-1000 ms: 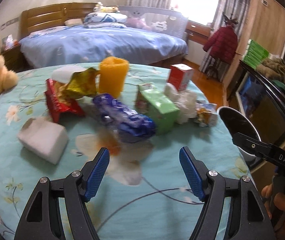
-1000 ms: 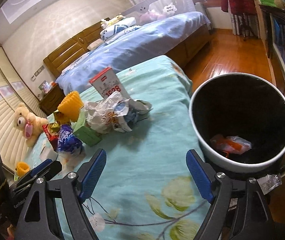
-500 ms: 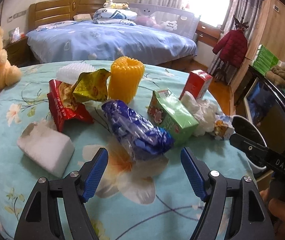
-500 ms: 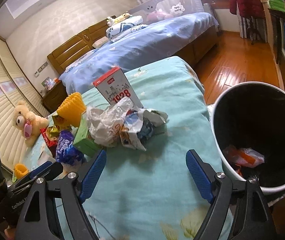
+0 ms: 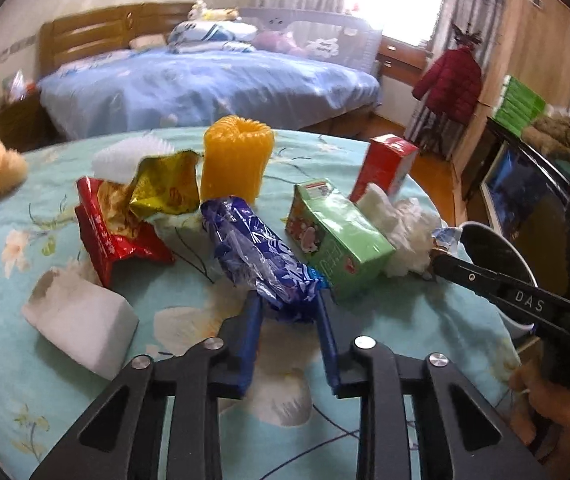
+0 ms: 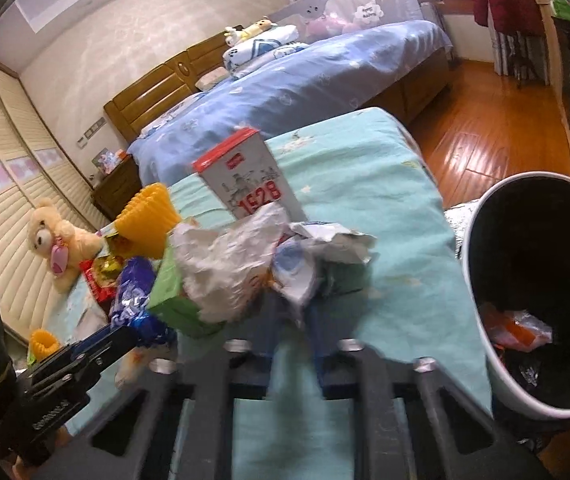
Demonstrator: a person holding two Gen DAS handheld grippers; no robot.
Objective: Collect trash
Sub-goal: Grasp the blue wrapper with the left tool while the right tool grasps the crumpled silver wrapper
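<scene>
Pickup step: left gripper (image 5: 288, 308) pinches blue wrapper (image 5: 259, 254), right gripper (image 6: 289, 312) pinches crumpled white wrapper (image 6: 281, 268); next, likely lift both to bin (image 6: 481, 320).

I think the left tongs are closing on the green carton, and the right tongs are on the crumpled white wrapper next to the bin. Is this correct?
Not quite. The left wrist view shows the left tongs closing on the blue wrapper, not the green carton beside it. The rest holds: the right tongs are on the crumpled white wrapper near the bin.
</scene>
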